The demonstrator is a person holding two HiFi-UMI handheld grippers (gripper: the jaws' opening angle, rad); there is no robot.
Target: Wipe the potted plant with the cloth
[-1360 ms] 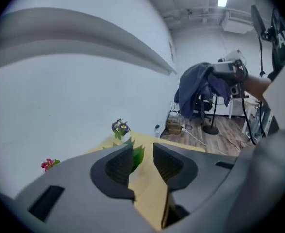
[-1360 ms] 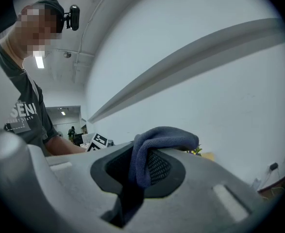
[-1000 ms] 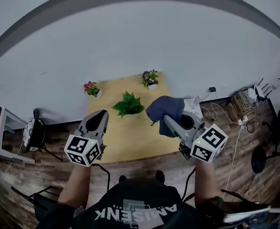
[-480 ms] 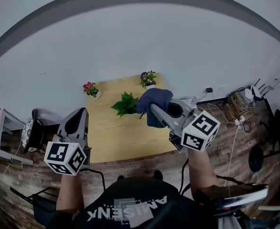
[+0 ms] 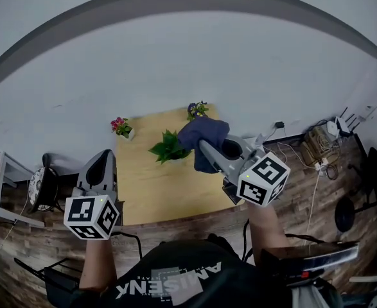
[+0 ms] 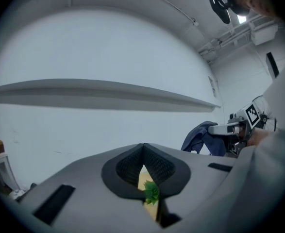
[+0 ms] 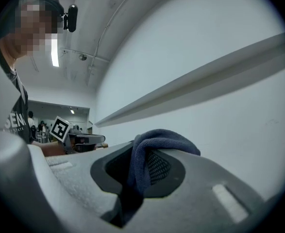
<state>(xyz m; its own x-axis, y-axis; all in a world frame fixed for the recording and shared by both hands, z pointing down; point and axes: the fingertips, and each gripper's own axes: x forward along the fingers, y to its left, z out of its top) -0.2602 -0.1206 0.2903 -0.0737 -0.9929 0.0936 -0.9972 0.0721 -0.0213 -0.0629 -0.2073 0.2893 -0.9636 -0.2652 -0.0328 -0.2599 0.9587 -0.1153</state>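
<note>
- Black shirt (image 5: pixel 175 282), behind and between the left gripper (image 5: pixel 105 154) and the right gripper (image 5: pixel 204 147): white capitals, upside down, roughly "ANISENK".
- Same print, left of the right gripper's jaws: "SEN".

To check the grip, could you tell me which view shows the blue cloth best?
The right gripper view: the blue cloth sits clamped between its jaws, close up. The head view shows it bunched at the right gripper; the left gripper view, small and distant.
</note>
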